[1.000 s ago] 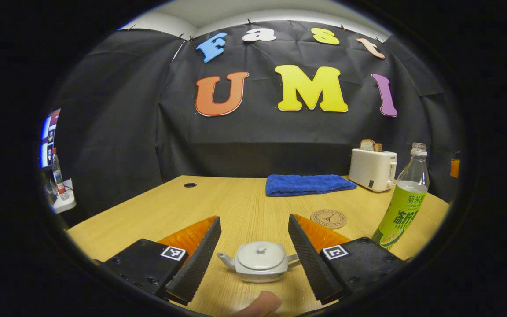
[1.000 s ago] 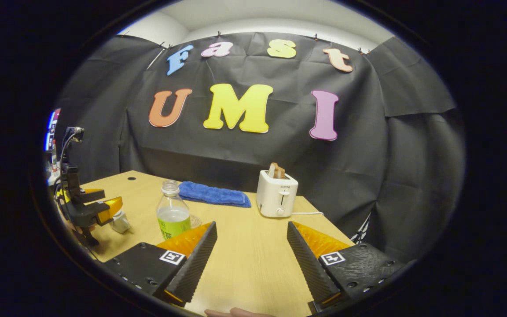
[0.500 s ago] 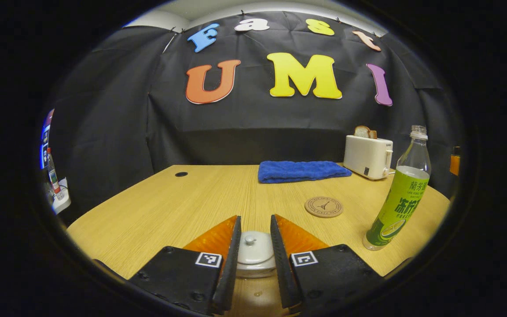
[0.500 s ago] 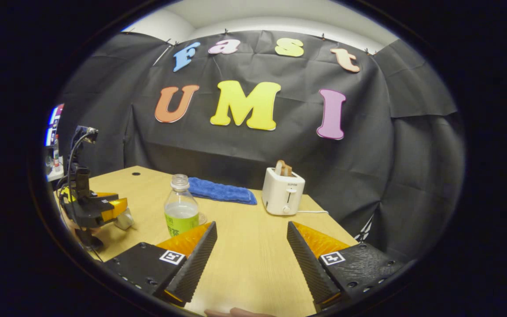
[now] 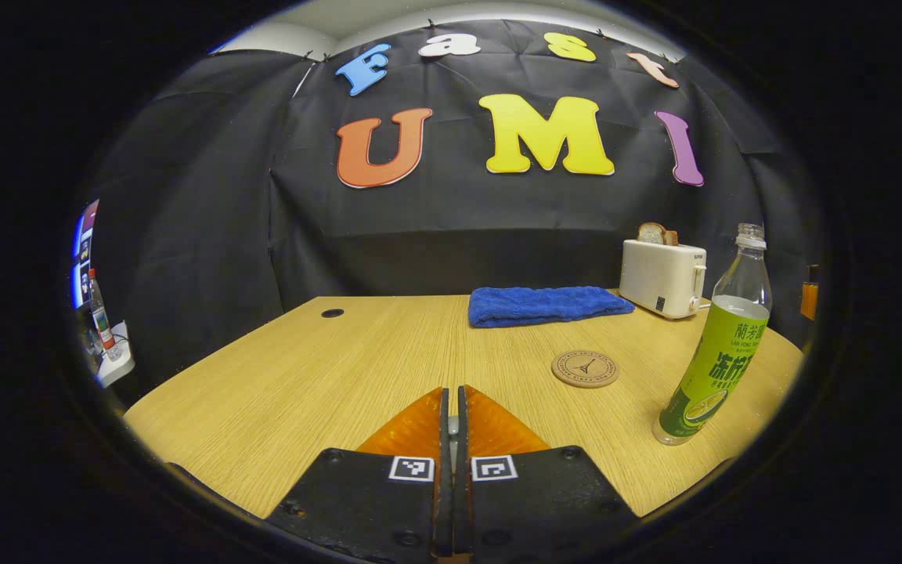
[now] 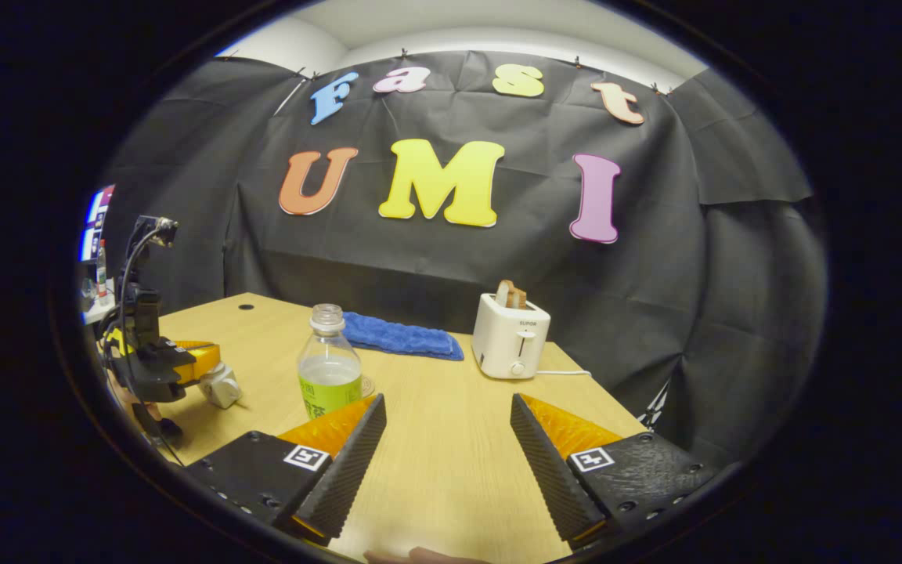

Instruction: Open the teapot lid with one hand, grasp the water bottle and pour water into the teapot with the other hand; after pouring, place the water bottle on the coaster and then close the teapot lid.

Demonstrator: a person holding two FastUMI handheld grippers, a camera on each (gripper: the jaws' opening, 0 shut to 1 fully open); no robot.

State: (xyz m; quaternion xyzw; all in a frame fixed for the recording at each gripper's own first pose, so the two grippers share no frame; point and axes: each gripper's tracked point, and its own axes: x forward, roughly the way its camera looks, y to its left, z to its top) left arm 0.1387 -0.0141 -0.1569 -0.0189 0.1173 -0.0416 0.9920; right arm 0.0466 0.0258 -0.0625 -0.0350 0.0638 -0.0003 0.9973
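Left gripper jaws have gone from spread around the teapot to nearly pressed together on its lid knob, so lid-lifting looks ready. Right gripper stays spread at lower centre, water bottle just left of it on the desk.

A staged recording booth, set up like a small kitchen table.

Black cloth is pinned up as walls around a wooden table; at 1 o'clock in the left gripper view stand a toaster and towel, with a screen at 9 o'clock beyond the cloth's edge.
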